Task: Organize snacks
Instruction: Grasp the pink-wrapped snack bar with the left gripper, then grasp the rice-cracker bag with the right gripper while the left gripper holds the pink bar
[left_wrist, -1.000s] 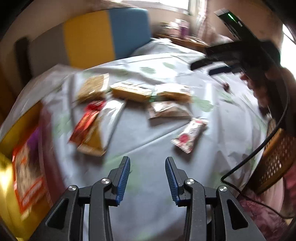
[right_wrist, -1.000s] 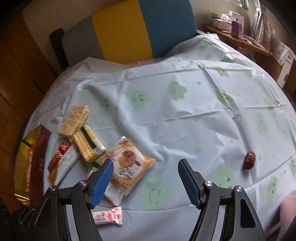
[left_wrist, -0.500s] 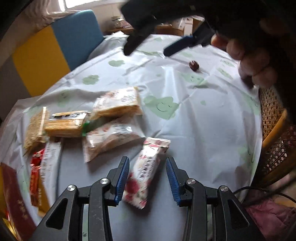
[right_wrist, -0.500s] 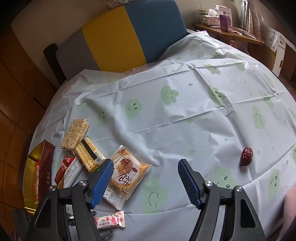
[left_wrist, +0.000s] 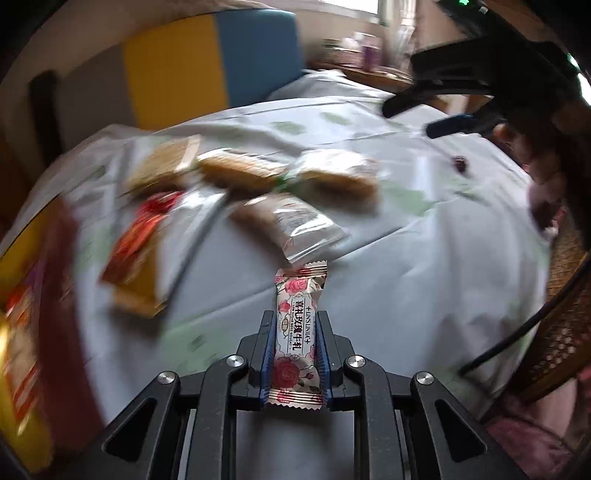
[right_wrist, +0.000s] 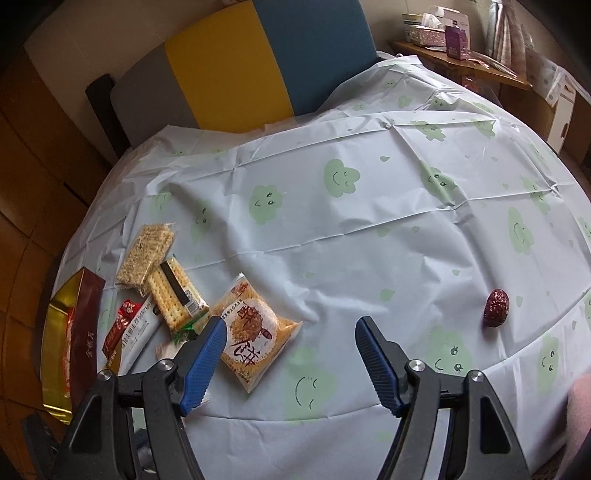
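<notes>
Since the earlier frame, the left gripper (left_wrist: 295, 332) has closed: the rose-print nougat bar (left_wrist: 297, 332), then lying loose on the tablecloth (right_wrist: 369, 229) between its spread fingers, is now being pinched between the blue pads, its far end sticking out past the fingertips and its near end reaching back toward the hinges. The background in the left wrist view is smearing with motion blur, while the bar is staying sharp.

Going left to right ahead of the left gripper: the gold-lined red box (right_wrist: 74, 332) is sitting far left, open, with a red-and-orange printed packet inside it. Beside it, the red sachet (right_wrist: 122, 325) and the long white sachet (right_wrist: 142, 332) are lying side by side. Farther ahead, the sesame bar (right_wrist: 146, 254) and the cracker packet (right_wrist: 177, 295) are resting against each other, and the round-biscuit packet (right_wrist: 251, 332) is lying just right of them. A clear-wrapped snack (left_wrist: 291, 221) is lying just beyond the nougat's tip.

The right gripper (right_wrist: 291, 354) is hovering spread wide and holding nothing, its left pad overlapping the biscuit packet's edge in view. A red date (right_wrist: 496, 313) is lying alone, well to its right.
</notes>
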